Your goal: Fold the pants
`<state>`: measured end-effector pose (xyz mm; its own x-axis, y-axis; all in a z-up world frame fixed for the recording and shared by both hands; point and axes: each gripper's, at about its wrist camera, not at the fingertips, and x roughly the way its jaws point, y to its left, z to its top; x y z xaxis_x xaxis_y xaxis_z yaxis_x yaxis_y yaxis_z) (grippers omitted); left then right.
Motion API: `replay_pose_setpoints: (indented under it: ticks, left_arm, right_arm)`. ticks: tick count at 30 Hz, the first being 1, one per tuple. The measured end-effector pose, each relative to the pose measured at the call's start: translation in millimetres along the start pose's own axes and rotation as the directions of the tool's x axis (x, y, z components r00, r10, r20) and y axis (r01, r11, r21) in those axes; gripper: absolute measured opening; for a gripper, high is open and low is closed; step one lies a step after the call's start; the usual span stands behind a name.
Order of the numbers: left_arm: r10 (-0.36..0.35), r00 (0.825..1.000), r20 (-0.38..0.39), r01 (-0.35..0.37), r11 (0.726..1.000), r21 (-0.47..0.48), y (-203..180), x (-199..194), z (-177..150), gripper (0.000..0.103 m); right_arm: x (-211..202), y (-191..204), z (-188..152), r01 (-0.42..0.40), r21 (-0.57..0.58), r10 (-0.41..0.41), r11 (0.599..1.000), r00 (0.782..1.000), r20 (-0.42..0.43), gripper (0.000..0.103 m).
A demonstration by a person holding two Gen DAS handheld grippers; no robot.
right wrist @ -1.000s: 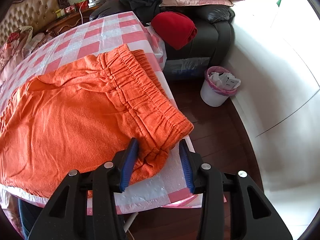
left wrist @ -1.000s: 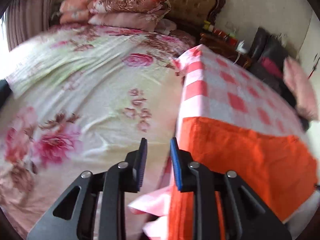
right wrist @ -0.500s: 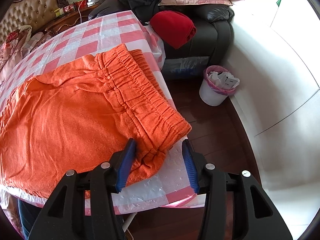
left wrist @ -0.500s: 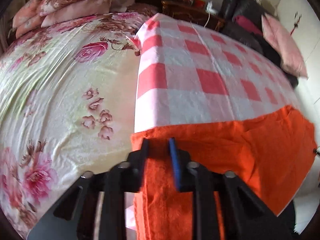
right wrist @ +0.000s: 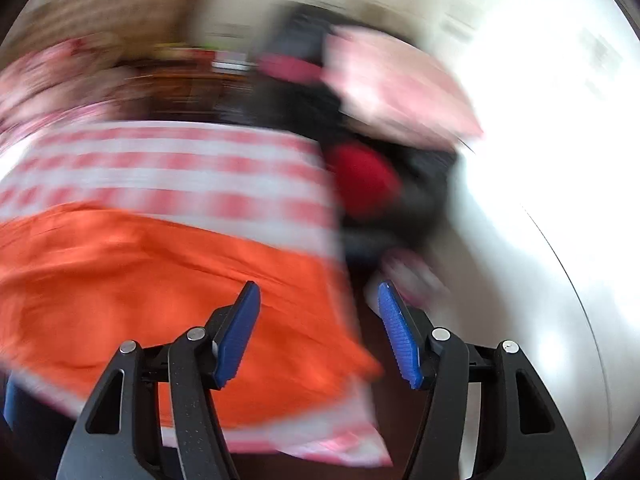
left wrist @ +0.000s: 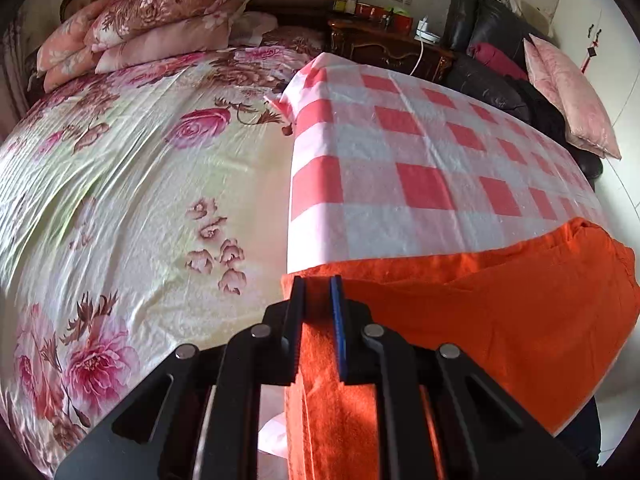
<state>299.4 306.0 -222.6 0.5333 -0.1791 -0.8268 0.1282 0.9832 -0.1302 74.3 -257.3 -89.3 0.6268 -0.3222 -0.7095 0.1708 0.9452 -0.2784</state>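
Spreading across the near end of the checked tablecloth [left wrist: 420, 184] beside the flowered bed [left wrist: 120, 184], the orange pants [left wrist: 500, 320] lie flat. The left gripper [left wrist: 318, 300] has its jaws clamped on their corner; the right gripper [right wrist: 320, 320], blurred, hangs jaws apart over the opposite edge. Best to pinch both layers evenly on each side before lifting.

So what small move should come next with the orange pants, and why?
Probably close the right tongs on the near corner of the pants. The left tongs already pinch the other end, while the right ones are open with that corner between them.
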Motion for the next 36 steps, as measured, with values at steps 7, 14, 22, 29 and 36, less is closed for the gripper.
replay_pose_setpoints:
  ticks: [7,14,22,29,36]
  left_arm:
    - [-0.03,0.996,0.086,0.035,0.998,-0.057,4.1,-19.0,-1.3,0.013]
    - [-0.054,0.99,0.129,0.061,0.997,-0.048,6.8,-32.5,-6.0,0.013]
    - [-0.054,0.98,0.192,0.063,0.997,-0.043,5.7,-48.6,-18.5,0.013]
    - [0.003,0.98,0.199,0.015,0.996,-0.091,14.9,-37.9,-14.7,0.013]
    - [0.038,0.989,0.144,-0.003,0.972,-0.236,39.7,-3.8,-26.6,0.048]
  right_arm:
    - [53.3,152.3,75.4,-0.453,-0.292,0.448,0.842,0.89,-0.087,0.058]
    - [96.3,248.5,107.3,-0.567,-0.503,0.51,0.653,0.82,-0.261,0.057]
    - [129.2,295.4,108.7,-0.59,-0.565,0.493,0.577,0.803,-0.335,0.047]
    - [139.0,300.9,122.0,-0.561,-0.531,0.485,0.635,0.824,-0.292,0.036]
    - [95.0,253.7,113.1,-0.449,-0.366,0.458,0.815,0.886,-0.067,0.029]
